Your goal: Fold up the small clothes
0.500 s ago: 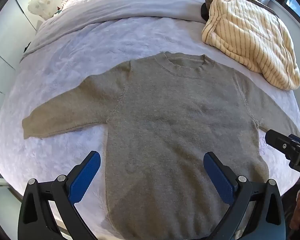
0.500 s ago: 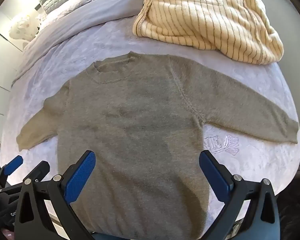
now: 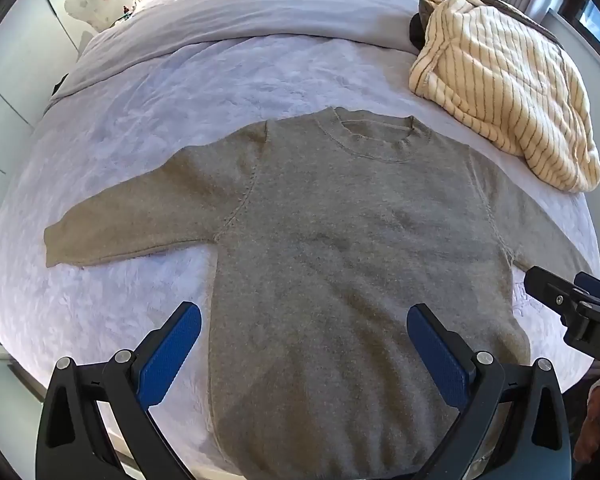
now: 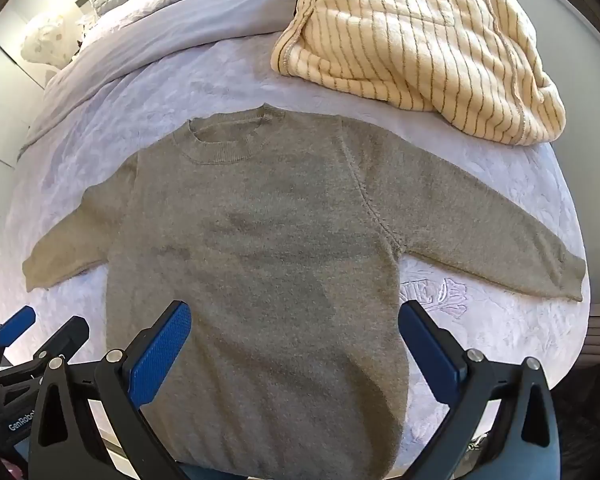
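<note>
Since half a second ago almost nothing has moved: your two grippers hang at the same place above the grey sweater (image 3: 340, 260). It lies flat on the bed (image 3: 148, 128), sleeves spread, collar away from you, near the striped garment (image 3: 500, 96). Your left hand-held gripper (image 3: 304, 344) and right hand-held gripper (image 4: 294, 340) both stand wide, holding nothing.

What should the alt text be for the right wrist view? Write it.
A grey sweater lies flat, sleeves spread, on a lavender bedspread, under the open right gripper. A cream striped garment is heaped beyond it.
</note>
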The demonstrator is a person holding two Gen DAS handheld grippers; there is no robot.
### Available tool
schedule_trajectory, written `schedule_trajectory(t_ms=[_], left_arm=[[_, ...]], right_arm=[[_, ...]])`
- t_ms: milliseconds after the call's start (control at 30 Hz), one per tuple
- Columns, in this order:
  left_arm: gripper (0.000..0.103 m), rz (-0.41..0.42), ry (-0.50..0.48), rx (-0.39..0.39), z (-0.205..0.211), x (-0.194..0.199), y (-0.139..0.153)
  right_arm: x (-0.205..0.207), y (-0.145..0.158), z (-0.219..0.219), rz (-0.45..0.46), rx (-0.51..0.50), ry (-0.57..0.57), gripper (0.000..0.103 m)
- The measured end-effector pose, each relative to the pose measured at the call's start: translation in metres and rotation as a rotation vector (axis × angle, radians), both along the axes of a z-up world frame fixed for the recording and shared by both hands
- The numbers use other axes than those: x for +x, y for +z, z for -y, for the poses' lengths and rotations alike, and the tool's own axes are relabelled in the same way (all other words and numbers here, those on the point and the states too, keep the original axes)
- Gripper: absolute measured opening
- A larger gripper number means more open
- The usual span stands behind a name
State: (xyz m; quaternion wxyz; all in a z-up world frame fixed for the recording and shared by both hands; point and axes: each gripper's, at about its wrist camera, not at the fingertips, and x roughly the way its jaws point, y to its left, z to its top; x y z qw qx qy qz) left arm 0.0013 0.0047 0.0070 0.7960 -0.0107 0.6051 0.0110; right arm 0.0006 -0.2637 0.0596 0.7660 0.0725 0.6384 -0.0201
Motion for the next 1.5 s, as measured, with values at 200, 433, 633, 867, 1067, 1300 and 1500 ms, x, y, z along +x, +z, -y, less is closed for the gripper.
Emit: schedule_trajectory(t_ms=[200,433,633,867,1067,1300,1500], left_arm=[[0.103,0.002,0.006,0.003,-0.002,-0.001,0.0],[0.103,-0.004,0.013,0.006,-0.002,-0.001,-0.002],[0.103,-0.005,0.016,0.007,-0.003,-0.001,-0.002],[0.103,-0.007,0.023,0.006,-0.004,0.0,-0.003],[0.103,-0.008,0.02,0.007,-0.005,0.0,-0.005],[0.103,-0.012,0.027,0.009,-0.004,0.0,-0.005],[0.103,-0.011,0.026,0.01,-0.004,-0.001,-0.005]], right_arm=[[-0.002,0.001,0.001,0.002,0.0,0.005,0.103],[-0.001,0.0,-0.001,0.0,-0.005,0.018,0.103],[0.0,0.001,-0.006,0.004,-0.019,0.035,0.103],[0.001,0.002,-0.011,0.014,-0.032,0.055,0.103],[0.001,0.002,-0.011,0.015,-0.031,0.053,0.103],[0.001,0.002,-0.01,0.011,-0.032,0.056,0.103],[0.001,0.002,-0.011,0.011,-0.034,0.055,0.103]])
